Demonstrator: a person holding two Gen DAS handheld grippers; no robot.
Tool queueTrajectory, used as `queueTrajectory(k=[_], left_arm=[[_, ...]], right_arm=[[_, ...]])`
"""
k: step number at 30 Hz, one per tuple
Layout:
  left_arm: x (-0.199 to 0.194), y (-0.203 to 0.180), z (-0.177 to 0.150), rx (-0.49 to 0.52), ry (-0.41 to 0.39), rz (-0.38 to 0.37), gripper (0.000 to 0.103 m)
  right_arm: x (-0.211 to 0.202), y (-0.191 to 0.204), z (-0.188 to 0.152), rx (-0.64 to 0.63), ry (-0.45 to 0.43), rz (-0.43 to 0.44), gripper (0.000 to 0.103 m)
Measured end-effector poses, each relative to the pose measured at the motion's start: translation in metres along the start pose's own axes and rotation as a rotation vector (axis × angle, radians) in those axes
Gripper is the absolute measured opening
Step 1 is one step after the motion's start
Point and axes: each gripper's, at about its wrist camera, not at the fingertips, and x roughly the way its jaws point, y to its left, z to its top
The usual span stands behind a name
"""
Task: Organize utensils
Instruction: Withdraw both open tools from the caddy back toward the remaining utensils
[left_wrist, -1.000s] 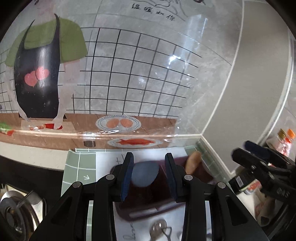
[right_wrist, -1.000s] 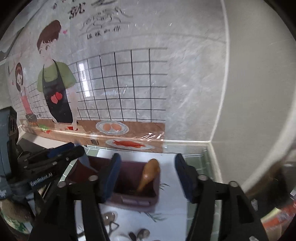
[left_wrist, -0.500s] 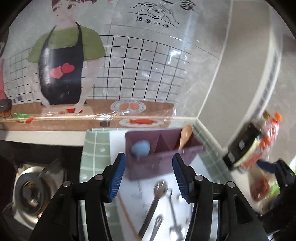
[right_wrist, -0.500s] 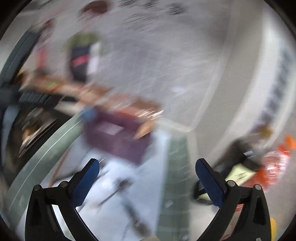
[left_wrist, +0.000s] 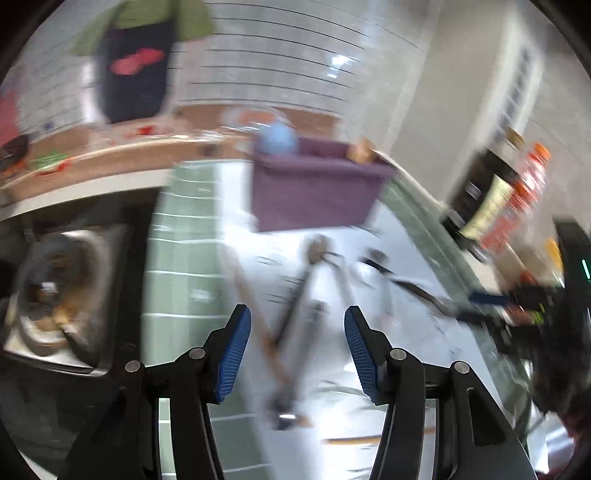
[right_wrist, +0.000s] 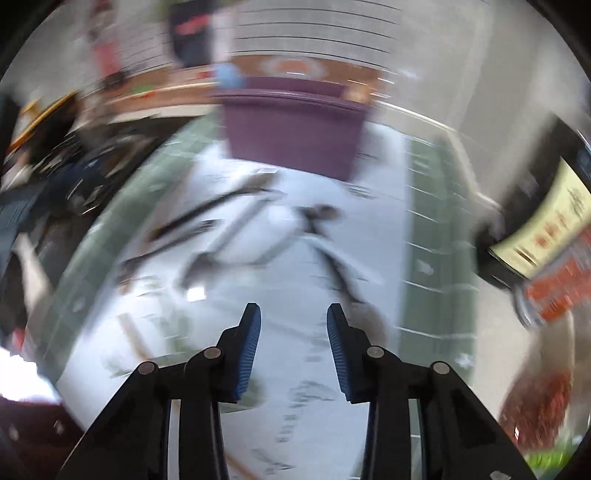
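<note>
A purple utensil holder (left_wrist: 314, 188) stands at the back of a white mat (left_wrist: 332, 288); a blue spoon head (left_wrist: 279, 138) and a wooden spoon (left_wrist: 362, 149) stick out of it. Several metal utensils (left_wrist: 306, 291) and a wooden-handled one (left_wrist: 255, 306) lie loose on the mat, blurred. My left gripper (left_wrist: 297, 321) is open above them with nothing between its fingers. In the right wrist view the holder (right_wrist: 291, 129) sits ahead and the metal utensils (right_wrist: 236, 229) lie scattered on the mat. My right gripper (right_wrist: 293, 321) hangs over bare mat, jaws closing, empty.
A stove burner (left_wrist: 55, 288) sits left of the green-tiled mat border. Sauce bottles (left_wrist: 517, 192) stand at the right, seen again as bottles (right_wrist: 546, 243) in the right wrist view. The decorated splash wall (left_wrist: 258, 74) rises behind the holder. The right gripper's body (left_wrist: 535, 302) shows at the right edge.
Both grippers have drawn back from the holder and tilted down toward the mat. The left jaws widened after leaving the blue spoon in the holder. The right jaws opened wide, then narrowed.
</note>
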Motion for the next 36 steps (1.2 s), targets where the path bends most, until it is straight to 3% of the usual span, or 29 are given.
queueTrajectory(k=[5, 6, 9, 14, 16, 22, 25, 32, 33, 34, 36], left_arm=[[0.037, -0.055, -0.005, 0.100, 0.028, -0.052, 0.049], [0.044, -0.061, -0.005, 0.107, 0.051, -0.060, 0.043], [0.069, -0.080, -0.003, 0.142, 0.114, -0.049, 0.038], [0.091, -0.090, -0.003, 0.157, 0.173, -0.046, 0.034], [0.097, -0.094, -0.004, 0.169, 0.176, -0.036, 0.026], [0.106, -0.095, -0.004, 0.165, 0.170, -0.036, 0.021], [0.091, -0.089, 0.000, 0.164, 0.124, -0.022, 0.021], [0.011, -0.069, 0.035, 0.161, -0.088, -0.001, 0.020], [-0.002, -0.065, 0.039, 0.161, -0.117, 0.003, 0.018], [-0.008, -0.062, 0.042, 0.159, -0.130, 0.005, 0.011], [-0.027, -0.053, 0.049, 0.144, -0.171, 0.020, 0.009]], right_arm=[[-0.008, -0.033, -0.007, 0.129, -0.031, -0.065, 0.034], [-0.011, -0.038, -0.010, 0.158, -0.043, -0.062, 0.034], [-0.018, -0.048, -0.017, 0.217, -0.073, -0.034, 0.034], [-0.020, -0.059, -0.022, 0.277, -0.088, -0.020, 0.036], [-0.021, -0.062, -0.023, 0.294, -0.092, -0.022, 0.036], [-0.026, -0.063, -0.026, 0.299, -0.103, -0.043, 0.036], [-0.025, -0.062, -0.025, 0.285, -0.106, -0.057, 0.036], [-0.016, -0.054, -0.017, 0.251, -0.084, -0.044, 0.036], [-0.015, -0.052, -0.016, 0.244, -0.083, -0.042, 0.036], [-0.014, -0.048, -0.013, 0.234, -0.082, -0.038, 0.036], [-0.011, -0.040, -0.008, 0.213, -0.084, -0.027, 0.036]])
